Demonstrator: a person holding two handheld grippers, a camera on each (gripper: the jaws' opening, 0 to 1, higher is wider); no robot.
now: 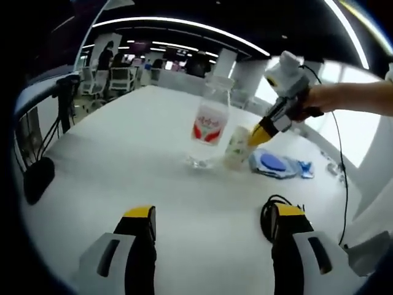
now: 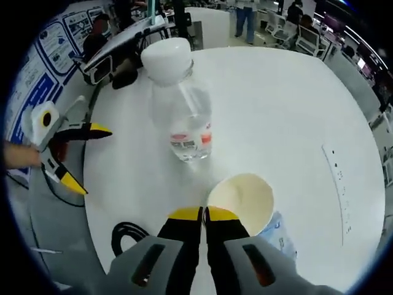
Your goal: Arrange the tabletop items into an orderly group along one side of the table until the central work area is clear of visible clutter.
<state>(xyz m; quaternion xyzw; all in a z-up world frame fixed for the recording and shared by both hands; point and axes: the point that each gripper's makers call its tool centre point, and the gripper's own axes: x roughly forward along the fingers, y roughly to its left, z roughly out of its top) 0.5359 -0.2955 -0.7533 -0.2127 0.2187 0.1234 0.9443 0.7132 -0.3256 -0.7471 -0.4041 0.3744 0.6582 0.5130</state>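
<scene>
The left gripper (image 1: pixel 212 224) hovers over the white table (image 1: pixel 123 166) with its jaws spread wide and nothing between them. Well ahead of them stands a clear water bottle (image 1: pixel 210 123), a paper cup (image 1: pixel 236 146) touching its side. The right gripper (image 2: pixel 202 214) has its jaws pressed nearly together on the near rim of that cup (image 2: pixel 241 200); the bottle (image 2: pixel 179 101) stands just beyond. A blue packet (image 1: pixel 276 164) lies beside the cup.

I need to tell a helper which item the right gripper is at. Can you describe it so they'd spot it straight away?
On the white table, find the tall clear water bottle with a red label. Right beside it stands a small cream paper cup, open-topped, with the right gripper pinching its rim. It is shorter than the bottle, opaque, and upright, unlike the flat blue packet nearby.
</scene>
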